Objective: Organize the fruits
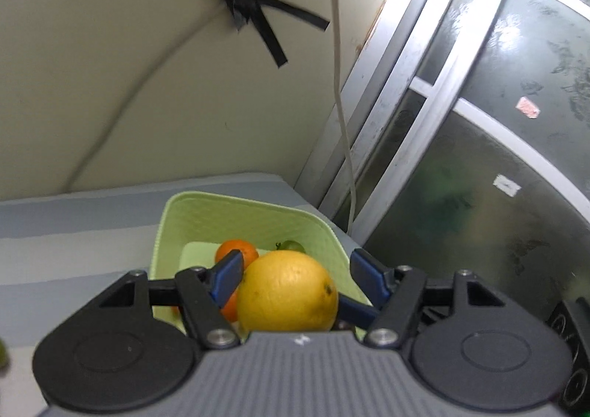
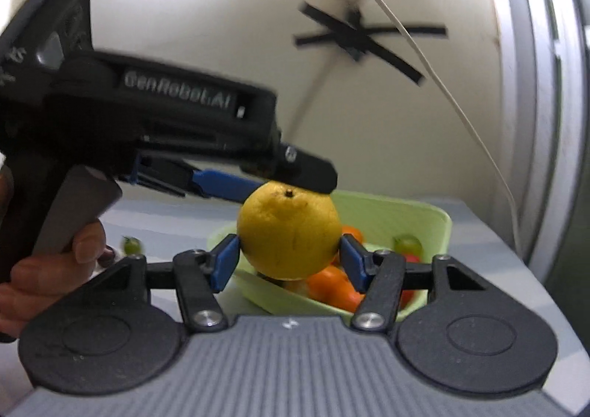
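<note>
A yellow citrus (image 2: 289,229) hangs above the green basket (image 2: 424,210), and my right gripper (image 2: 290,243) is shut on it with a blue pad pressing each side. My left gripper (image 2: 295,186) comes in from the left. Its blue finger (image 2: 225,188) passes behind the fruit's top, and a black part lies in front. In the left wrist view a yellow citrus (image 1: 287,291) sits deep in my left gripper (image 1: 295,258). The left pad touches it and the right pad stands just off its edge. The basket (image 1: 239,221) holds oranges (image 1: 236,251) and a green fruit (image 1: 291,245).
A small green fruit (image 2: 132,245) lies on the striped cloth (image 1: 73,232) to the left of the basket. A hand (image 2: 55,269) grips the left tool. A white cable (image 1: 337,85) hangs down the wall, and a metal window frame (image 1: 405,122) stands close on the right.
</note>
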`<move>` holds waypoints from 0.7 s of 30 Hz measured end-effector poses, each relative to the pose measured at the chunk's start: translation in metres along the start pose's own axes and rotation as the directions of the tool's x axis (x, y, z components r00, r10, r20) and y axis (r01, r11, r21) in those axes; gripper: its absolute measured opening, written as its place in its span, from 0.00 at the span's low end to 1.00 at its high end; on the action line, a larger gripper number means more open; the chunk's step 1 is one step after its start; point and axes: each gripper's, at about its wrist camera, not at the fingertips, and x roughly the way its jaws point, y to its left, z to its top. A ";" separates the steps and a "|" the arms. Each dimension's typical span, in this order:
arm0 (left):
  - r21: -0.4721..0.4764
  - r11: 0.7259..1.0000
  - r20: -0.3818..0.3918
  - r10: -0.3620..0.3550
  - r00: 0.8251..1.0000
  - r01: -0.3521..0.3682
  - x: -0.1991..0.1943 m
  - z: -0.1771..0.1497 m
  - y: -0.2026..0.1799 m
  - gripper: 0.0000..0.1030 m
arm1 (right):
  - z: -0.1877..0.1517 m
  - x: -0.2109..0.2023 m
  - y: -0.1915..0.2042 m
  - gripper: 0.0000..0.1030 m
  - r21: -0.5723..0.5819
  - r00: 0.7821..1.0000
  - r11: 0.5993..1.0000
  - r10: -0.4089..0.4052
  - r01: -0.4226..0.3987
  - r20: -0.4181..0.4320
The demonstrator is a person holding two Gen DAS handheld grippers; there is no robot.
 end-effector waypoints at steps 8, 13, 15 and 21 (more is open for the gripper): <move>-0.024 0.999 0.116 0.040 0.992 -0.037 -0.049 0.008 0.014 0.69 | -0.004 -0.012 -0.001 0.68 -0.013 0.981 0.987 -0.159 0.161 0.110; -0.027 0.975 0.220 0.223 0.950 -0.223 -0.145 -0.012 0.051 0.75 | -0.005 -0.041 -0.021 0.67 0.085 0.963 0.989 -0.140 0.123 0.230; -0.040 0.942 0.222 0.335 0.916 -0.334 -0.176 -0.031 0.069 0.75 | -0.004 -0.050 -0.019 0.61 0.112 0.962 0.991 -0.096 0.069 0.255; -0.061 0.871 0.098 0.492 0.865 -0.488 -0.196 -0.082 0.111 0.75 | 0.004 -0.039 0.018 0.42 0.095 0.973 0.979 0.166 -0.183 0.157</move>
